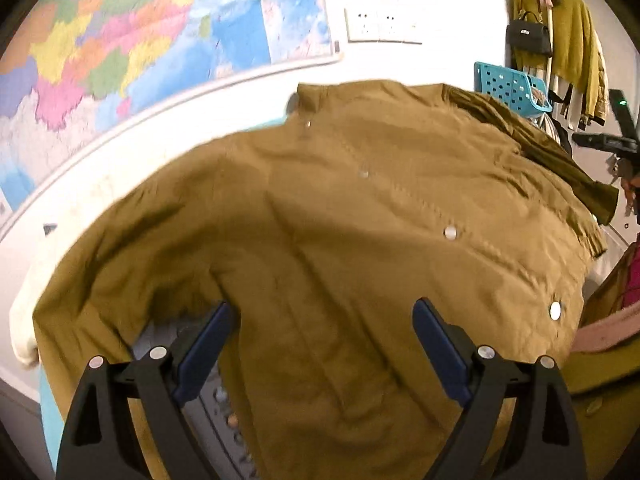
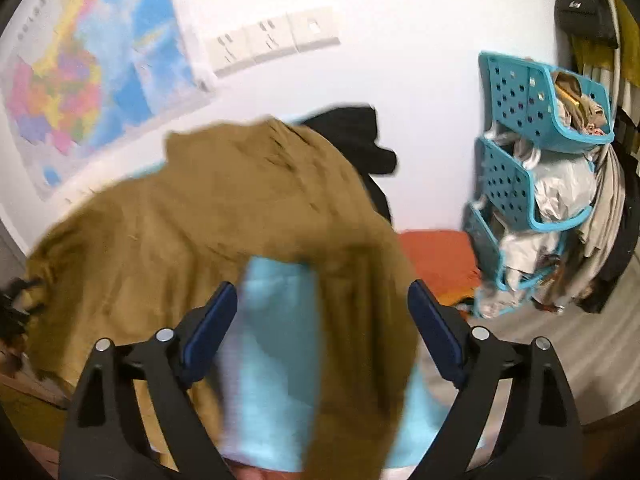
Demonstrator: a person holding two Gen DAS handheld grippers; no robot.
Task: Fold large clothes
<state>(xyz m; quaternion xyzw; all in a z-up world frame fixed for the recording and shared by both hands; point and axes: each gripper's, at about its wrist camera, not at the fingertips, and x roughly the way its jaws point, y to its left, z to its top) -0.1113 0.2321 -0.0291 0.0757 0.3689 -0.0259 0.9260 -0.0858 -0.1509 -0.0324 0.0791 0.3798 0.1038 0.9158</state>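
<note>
A large olive-brown jacket (image 1: 360, 208) with silver snap buttons lies spread flat, collar toward the wall. My left gripper (image 1: 324, 340) hovers over its near part, open, with only flat cloth under the gap. In the right wrist view the same jacket (image 2: 180, 224) is blurred, and a patch of the light blue cover (image 2: 280, 340) shows through a gap in it. My right gripper (image 2: 320, 300) stands open above that patch, and its blue pads (image 2: 212, 328) touch nothing.
A coloured map (image 1: 120, 40) and wall sockets (image 1: 380, 24) are on the white wall behind. A turquoise basket rack (image 2: 520, 184) stuffed with clothes stands at the right, beside hanging garments and a black handbag (image 1: 528, 36). A black garment (image 2: 360, 140) and an orange cloth (image 2: 436, 256) lie beyond the jacket.
</note>
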